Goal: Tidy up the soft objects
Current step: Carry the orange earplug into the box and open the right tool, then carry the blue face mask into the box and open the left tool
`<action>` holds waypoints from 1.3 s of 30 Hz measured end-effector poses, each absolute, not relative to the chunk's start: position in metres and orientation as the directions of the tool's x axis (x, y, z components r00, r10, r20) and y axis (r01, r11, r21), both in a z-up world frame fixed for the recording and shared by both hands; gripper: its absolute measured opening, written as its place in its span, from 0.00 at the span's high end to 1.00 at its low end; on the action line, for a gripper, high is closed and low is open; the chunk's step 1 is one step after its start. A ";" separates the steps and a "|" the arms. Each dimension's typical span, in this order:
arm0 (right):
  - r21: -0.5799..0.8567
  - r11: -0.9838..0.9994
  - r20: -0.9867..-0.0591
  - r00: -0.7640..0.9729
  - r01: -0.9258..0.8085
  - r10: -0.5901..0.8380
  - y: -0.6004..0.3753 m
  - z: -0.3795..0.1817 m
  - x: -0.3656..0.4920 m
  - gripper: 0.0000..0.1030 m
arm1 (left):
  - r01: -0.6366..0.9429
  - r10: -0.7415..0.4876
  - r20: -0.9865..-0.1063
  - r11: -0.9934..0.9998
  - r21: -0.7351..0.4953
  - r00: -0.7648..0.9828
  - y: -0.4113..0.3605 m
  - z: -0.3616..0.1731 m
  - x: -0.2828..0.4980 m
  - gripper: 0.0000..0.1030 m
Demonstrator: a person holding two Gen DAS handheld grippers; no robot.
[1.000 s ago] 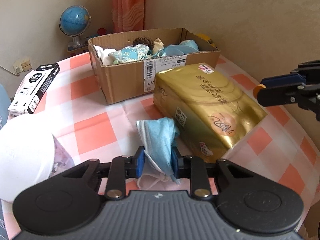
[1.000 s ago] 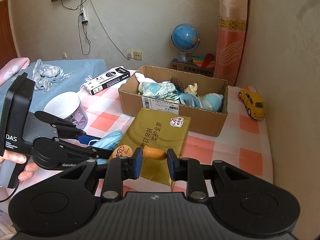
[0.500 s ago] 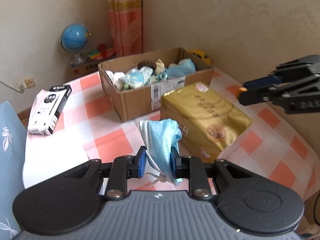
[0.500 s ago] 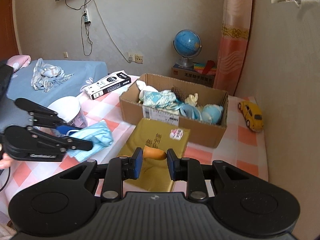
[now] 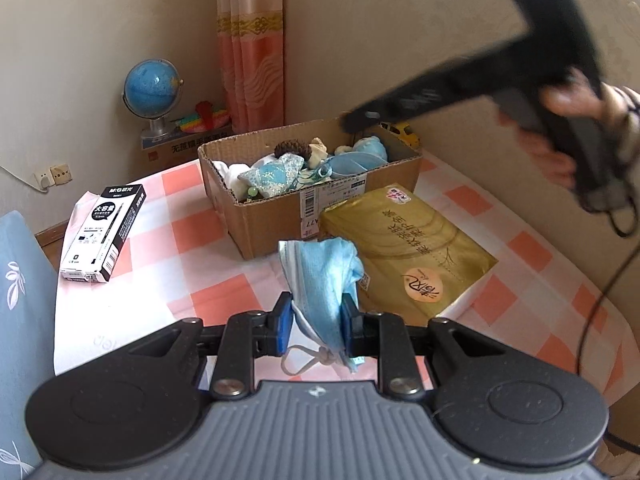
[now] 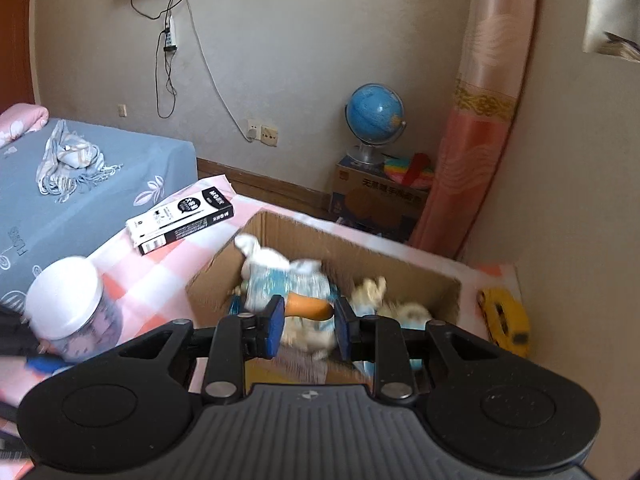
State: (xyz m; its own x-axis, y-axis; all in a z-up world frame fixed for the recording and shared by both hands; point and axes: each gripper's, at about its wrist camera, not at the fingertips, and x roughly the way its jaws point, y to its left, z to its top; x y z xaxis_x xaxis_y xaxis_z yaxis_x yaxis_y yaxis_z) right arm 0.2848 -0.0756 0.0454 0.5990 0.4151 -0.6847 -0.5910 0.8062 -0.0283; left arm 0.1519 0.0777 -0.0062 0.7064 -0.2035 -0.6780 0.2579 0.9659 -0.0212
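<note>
While the left gripper point(image 5: 316, 326) stays clamped on the blue face mask point(image 5: 322, 276) above the tablecloth, the right gripper point(image 6: 308, 322), nearly shut on an orange piece point(image 6: 310, 307), hangs over the cardboard box point(image 6: 400, 264); I'd guess releasing it there comes next.

Each handheld tool has a ribbed grey plastic housing at the bottom of its wrist view, flanked by two round matte-black discs and carrying a small pale emblem at its centre. From it, black angular linkage arms with silver screw heads run to the left gripper point(image 5: 315, 318) and the right gripper point(image 6: 309, 322), whose fingers point(image 6: 274, 325) wear flat blue pads. In the left wrist view a hand point(image 5: 568, 116) shows beside a dark handle with a thin black cable trailing below.
</note>
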 end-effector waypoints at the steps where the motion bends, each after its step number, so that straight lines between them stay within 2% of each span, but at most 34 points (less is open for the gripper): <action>1: -0.035 0.806 -0.690 0.597 -0.591 0.409 -0.071 0.043 0.291 0.56 | 0.254 -0.200 -0.678 0.967 -0.020 0.708 0.078 -0.007 0.153 0.78; 2: -0.038 0.804 -0.698 0.592 -0.594 0.404 -0.067 0.041 0.296 0.35 | 0.250 -0.197 -0.679 0.968 -0.020 0.707 0.078 -0.007 0.154 0.78; 4: -0.050 0.806 -0.695 0.600 -0.590 0.396 -0.065 0.036 0.300 0.13 | 0.246 -0.195 -0.681 0.969 -0.023 0.706 0.078 -0.008 0.155 0.78; 5: -0.053 0.811 -0.689 0.609 -0.582 0.392 -0.066 0.035 0.299 0.06 | 0.246 -0.195 -0.681 0.969 -0.022 0.706 0.078 -0.008 0.155 0.78; 7: -0.026 0.818 -0.686 0.605 -0.575 0.403 -0.073 0.035 0.295 0.01 | 0.247 -0.193 -0.682 0.969 -0.018 0.706 0.078 -0.008 0.156 0.78; 24: -0.078 0.895 -0.711 0.654 -0.439 0.259 -0.115 0.028 0.194 0.00 | 0.265 -0.193 -0.673 0.964 0.005 0.714 0.076 0.012 0.176 0.78; 29: -0.006 0.920 -0.713 0.647 -0.392 0.271 -0.129 0.025 0.173 0.00 | 0.277 -0.189 -0.667 0.960 0.027 0.721 0.070 0.022 0.192 0.78; 39: 0.038 0.951 -0.682 0.687 -0.308 0.250 -0.150 0.026 0.146 0.00 | 0.319 -0.217 -0.647 0.947 0.043 0.731 0.035 0.045 0.252 0.78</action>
